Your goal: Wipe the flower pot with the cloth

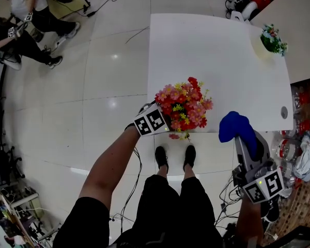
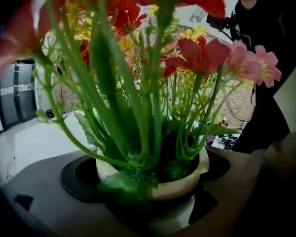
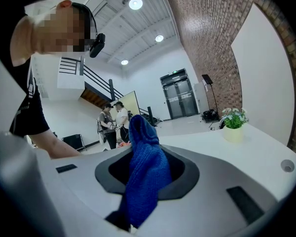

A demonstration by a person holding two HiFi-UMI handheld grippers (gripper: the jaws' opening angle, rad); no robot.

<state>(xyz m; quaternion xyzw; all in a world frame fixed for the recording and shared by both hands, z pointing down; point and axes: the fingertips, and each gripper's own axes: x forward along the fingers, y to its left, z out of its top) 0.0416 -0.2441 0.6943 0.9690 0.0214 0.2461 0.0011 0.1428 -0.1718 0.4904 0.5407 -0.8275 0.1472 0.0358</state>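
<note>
Plainly, the left gripper [image 2: 150,199] clamps the flower pot [image 2: 185,180] while the right gripper [image 3: 149,177] pinches a blue cloth [image 3: 144,164] nearby

Left claw [image 2: 149,181], right claw [image 3: 145,177]: clamped (both).

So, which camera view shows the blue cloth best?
The right gripper view: the blue cloth fills its middle, clamped between the jaws of the right gripper, weave visible. The head view shows it only as a small blue bunch at that gripper's tip. The left gripper view shows the flower pot, not the cloth.
</note>
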